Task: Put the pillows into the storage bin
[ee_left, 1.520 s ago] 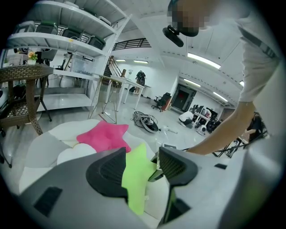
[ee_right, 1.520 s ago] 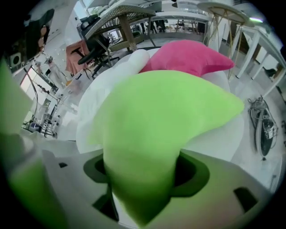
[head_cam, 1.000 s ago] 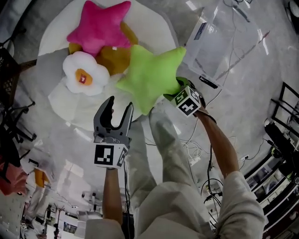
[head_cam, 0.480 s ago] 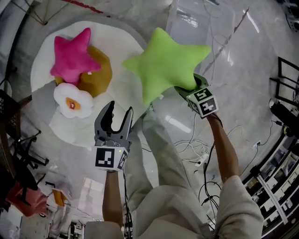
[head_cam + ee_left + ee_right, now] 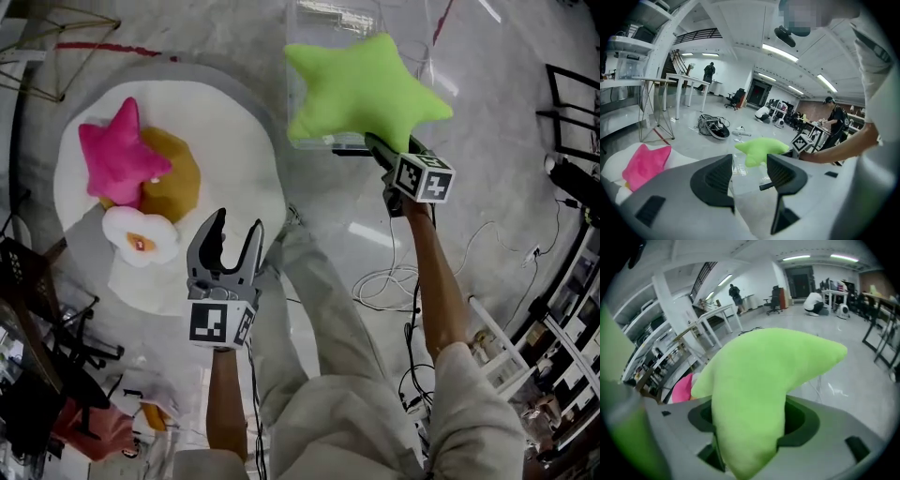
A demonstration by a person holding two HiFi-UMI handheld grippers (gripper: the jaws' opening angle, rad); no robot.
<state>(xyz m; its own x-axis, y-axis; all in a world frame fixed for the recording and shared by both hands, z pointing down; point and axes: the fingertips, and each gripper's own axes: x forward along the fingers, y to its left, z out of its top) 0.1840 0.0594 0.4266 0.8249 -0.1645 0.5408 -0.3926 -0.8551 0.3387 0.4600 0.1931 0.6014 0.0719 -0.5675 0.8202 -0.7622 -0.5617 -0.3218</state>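
Observation:
My right gripper (image 5: 386, 155) is shut on one arm of a green star pillow (image 5: 361, 91) and holds it in the air over the clear plastic storage bin (image 5: 323, 19) at the top of the head view. In the right gripper view the green star pillow (image 5: 759, 385) fills the space between the jaws. My left gripper (image 5: 232, 236) is open and empty, low over the edge of the round white mat (image 5: 239, 141). On the mat lie a pink star pillow (image 5: 117, 155), a brown round pillow (image 5: 178, 173) and a white flower pillow (image 5: 141, 239).
Loose cables (image 5: 394, 281) run over the grey floor to the right of my legs. A metal rack (image 5: 572, 131) stands at the right edge. A wire stand (image 5: 42, 56) is at the top left. Another person (image 5: 834, 119) stands far off in the left gripper view.
My right gripper has carried the green star pillow up off the mat and across to the right, to above the clear bin. The left gripper has stayed open in place.

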